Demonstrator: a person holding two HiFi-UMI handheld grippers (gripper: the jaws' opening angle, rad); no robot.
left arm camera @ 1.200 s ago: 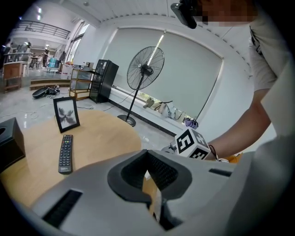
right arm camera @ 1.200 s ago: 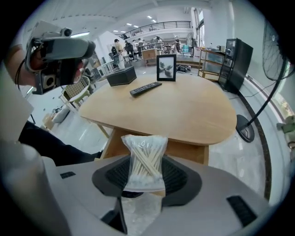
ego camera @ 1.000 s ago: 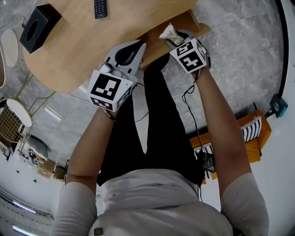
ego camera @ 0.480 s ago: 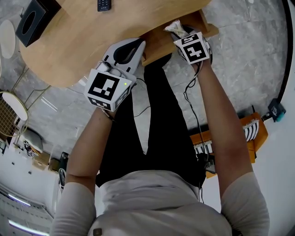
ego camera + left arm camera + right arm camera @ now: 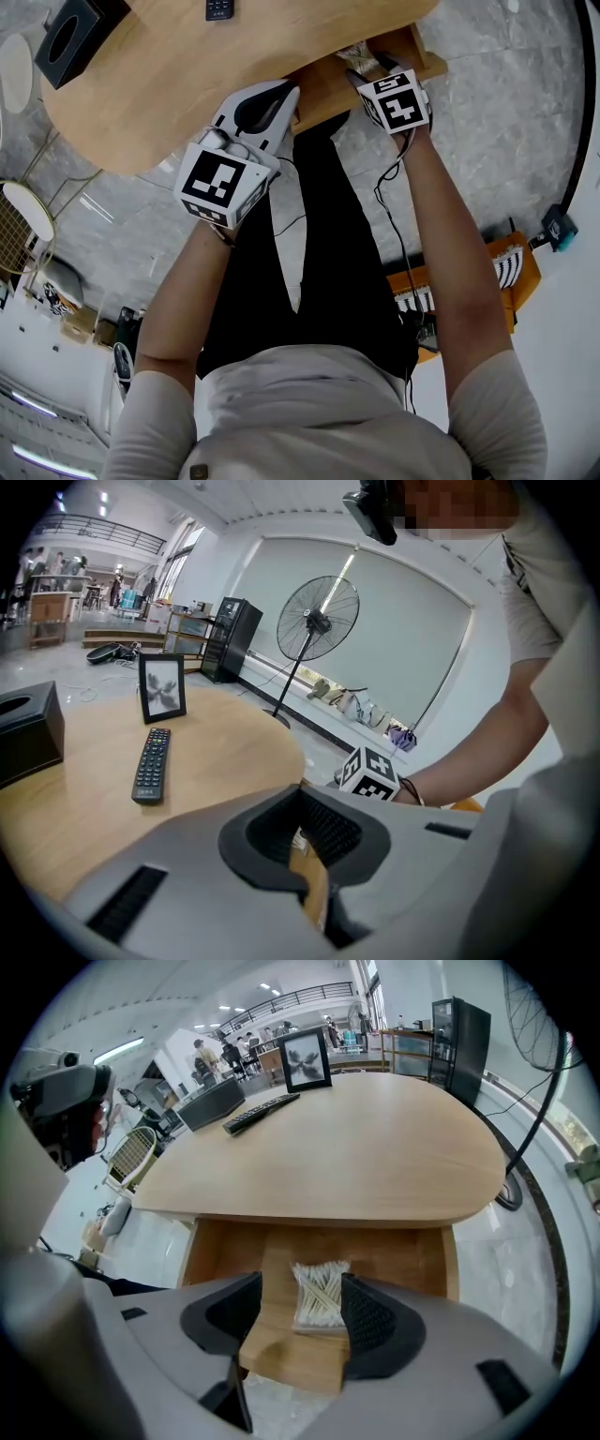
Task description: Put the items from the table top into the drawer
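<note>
Rounded wooden table [image 5: 375,1157] on a grey stone floor [image 5: 487,112], in an open hall. On the top: one remote [image 5: 151,764], one picture frame [image 5: 161,687], one black tissue box [image 5: 23,731]. The drawer [image 5: 394,1255] is open under the table's edge. One cotton swab packet [image 5: 319,1296] lies on the drawer bottom between the right gripper [image 5: 302,1302] jaws, which have just been opening and stand released. The left gripper [image 5: 302,841] clamps the drawer's wall.

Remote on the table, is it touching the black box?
Apart. The left gripper view shows a strip of bare tabletop between the remote and the black box.
</note>
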